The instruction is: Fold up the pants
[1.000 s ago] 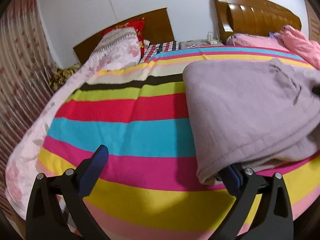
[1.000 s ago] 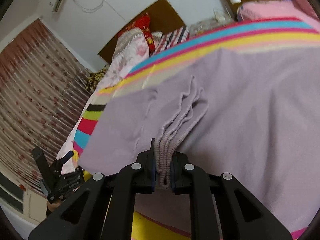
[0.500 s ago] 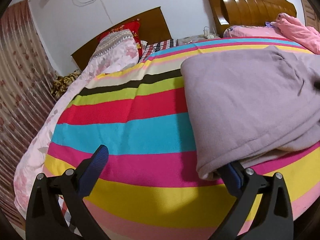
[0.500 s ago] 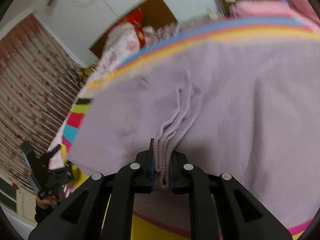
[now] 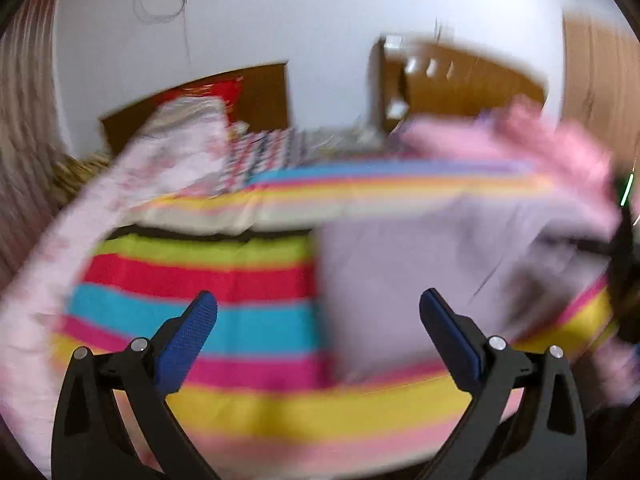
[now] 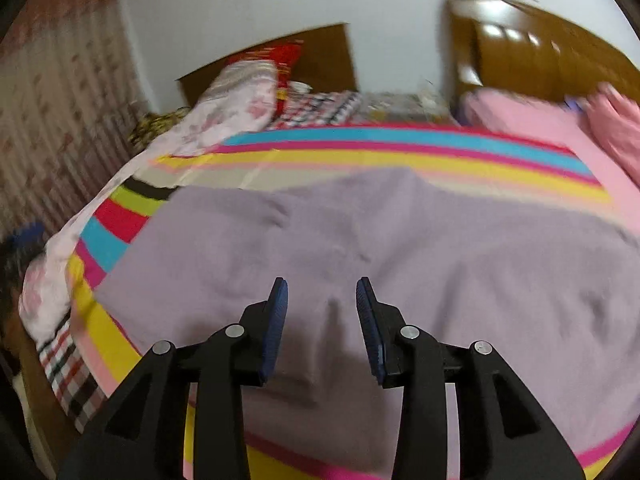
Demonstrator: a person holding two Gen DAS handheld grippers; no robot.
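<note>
Folded lilac fleece pants [image 6: 400, 248] lie on striped multicoloured bedspread [image 6: 400, 152]. Right claw [image 6: 322, 304] opening above pants, nothing gripped. Left claw [image 5: 318, 312] wide apart, empty, at pants' left edge.

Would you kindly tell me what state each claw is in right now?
Left claw: open, holding nothing.
Right claw: opening, nothing between its pads; the purple pants lie on the bed below it.

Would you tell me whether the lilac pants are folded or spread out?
Folded: the lilac pants lie as a compact doubled block on the striped blanket, with no separate legs showing.
</note>
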